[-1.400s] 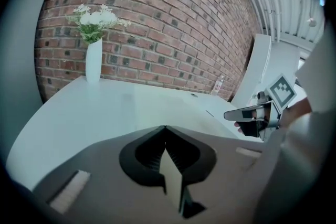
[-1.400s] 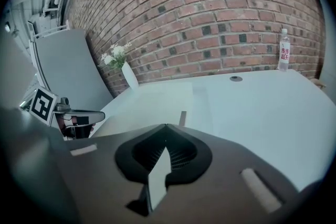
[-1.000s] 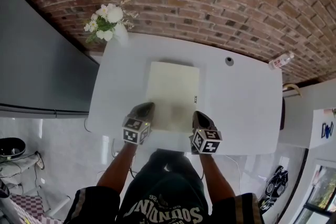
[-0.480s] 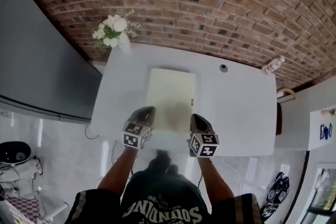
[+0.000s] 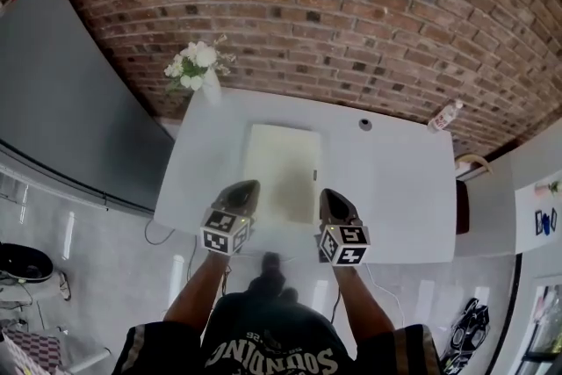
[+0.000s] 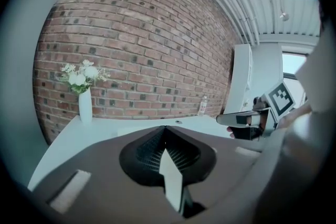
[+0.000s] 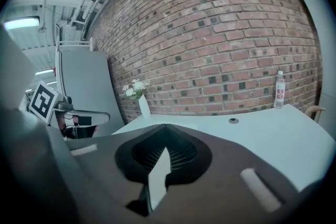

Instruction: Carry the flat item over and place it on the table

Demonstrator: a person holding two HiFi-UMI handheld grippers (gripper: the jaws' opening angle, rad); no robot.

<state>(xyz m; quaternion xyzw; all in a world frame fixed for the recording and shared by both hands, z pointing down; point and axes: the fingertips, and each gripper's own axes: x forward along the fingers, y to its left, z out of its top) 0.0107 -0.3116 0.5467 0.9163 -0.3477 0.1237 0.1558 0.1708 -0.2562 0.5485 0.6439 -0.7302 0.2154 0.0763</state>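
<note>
White table [image 5: 395, 189], rounded corners, far edge against brick wall [image 5: 351, 4]. Far left corner: white vase [image 5: 211, 89], upright, white flowers [image 5: 197, 61] in it. Far right corner: small clear bottle [image 5: 444, 116], red label, upright. Round grommet [image 5: 364, 125] in top near far edge, right of centre. Pale flat sheet [image 5: 281, 161] over left-centre, long side running far to near, near end at table's near edge; dark shadow along far end. Fully resting or not: cannot tell.
</note>
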